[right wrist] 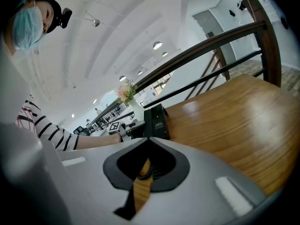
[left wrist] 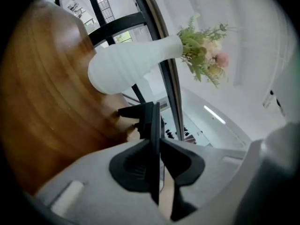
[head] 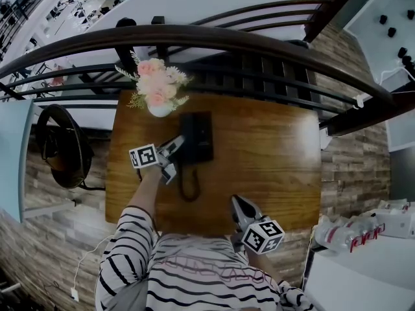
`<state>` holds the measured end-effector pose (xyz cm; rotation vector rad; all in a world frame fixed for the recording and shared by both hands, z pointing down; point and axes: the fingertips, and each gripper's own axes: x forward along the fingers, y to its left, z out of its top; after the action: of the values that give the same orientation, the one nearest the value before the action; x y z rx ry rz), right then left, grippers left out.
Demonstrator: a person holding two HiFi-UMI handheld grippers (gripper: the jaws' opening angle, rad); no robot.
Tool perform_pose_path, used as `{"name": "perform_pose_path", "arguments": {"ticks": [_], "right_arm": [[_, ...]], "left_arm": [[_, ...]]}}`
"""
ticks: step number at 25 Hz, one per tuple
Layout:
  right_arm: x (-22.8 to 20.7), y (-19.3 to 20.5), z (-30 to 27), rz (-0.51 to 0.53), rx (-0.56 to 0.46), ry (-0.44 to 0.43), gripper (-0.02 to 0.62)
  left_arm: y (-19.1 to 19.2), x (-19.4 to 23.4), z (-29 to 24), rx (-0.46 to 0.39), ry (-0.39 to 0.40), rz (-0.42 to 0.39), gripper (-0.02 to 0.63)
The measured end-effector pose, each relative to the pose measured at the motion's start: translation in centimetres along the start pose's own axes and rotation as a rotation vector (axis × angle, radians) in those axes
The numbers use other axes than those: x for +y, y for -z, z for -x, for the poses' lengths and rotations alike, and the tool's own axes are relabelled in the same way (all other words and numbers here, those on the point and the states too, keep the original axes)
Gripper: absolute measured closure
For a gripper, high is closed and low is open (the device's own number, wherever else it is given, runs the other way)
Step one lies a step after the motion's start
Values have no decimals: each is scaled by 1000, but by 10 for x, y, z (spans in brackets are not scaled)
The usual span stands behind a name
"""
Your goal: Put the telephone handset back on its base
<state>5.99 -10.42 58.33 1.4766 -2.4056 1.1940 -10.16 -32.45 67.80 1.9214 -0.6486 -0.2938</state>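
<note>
Wood table (head: 272, 167) across mid frame of the head view, with a dark railing (head: 214, 41) arching above its far edge. At the table's upper left, a white vase (head: 160, 109) of pink flowers (head: 157, 83). Just right of the vase, the black base (head: 203, 138), and along its left side the handset (head: 187, 135); cannot tell whether seated in the cradle or a little raised. From the base's lower end, a coiled cord (head: 188, 186) looping down toward the near edge.

Left gripper (head: 176, 146) reaching in level from the lower left, at the handset's lower left. In the left gripper view, jaws clamped on the handset, seen as a thin black edge between them; view rolled, with table at the left and vase sideways in the upper middle.

Right gripper (head: 237, 203) low in the frame, right of the cord and well apart from the base, tilted down over the table's near part. In the right gripper view, jaw tips closed together with nothing between; through the gap behind the tips, only wood and a bit of cord. Striped sleeve (head: 126, 251) at the lower left of the head view.
</note>
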Motion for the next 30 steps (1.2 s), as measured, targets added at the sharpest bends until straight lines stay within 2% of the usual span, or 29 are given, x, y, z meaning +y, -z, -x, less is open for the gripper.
{"name": "perform_pose_path", "arguments": {"ticks": [7,10,12,17,30], "right_arm": [[0,-1,-2,-1,1,-7,597],[2,-3,-3,2,0,-17,597],[4,-5,-5,6,-1,-26,597],[10,-11,-9,24,-6,-59,597],[37,-35,-5,122,-38,-166,597]], "left_arm": [[-2,7,-1,-13,-58,-41,519],[-2,5,3,-6,-87,-68,474],[-2,0,9,-3,-97,-90,468],[-5,-25,28,-5,-122,-222,463],[10,-127,92,-54,-174,-528,463]]}}
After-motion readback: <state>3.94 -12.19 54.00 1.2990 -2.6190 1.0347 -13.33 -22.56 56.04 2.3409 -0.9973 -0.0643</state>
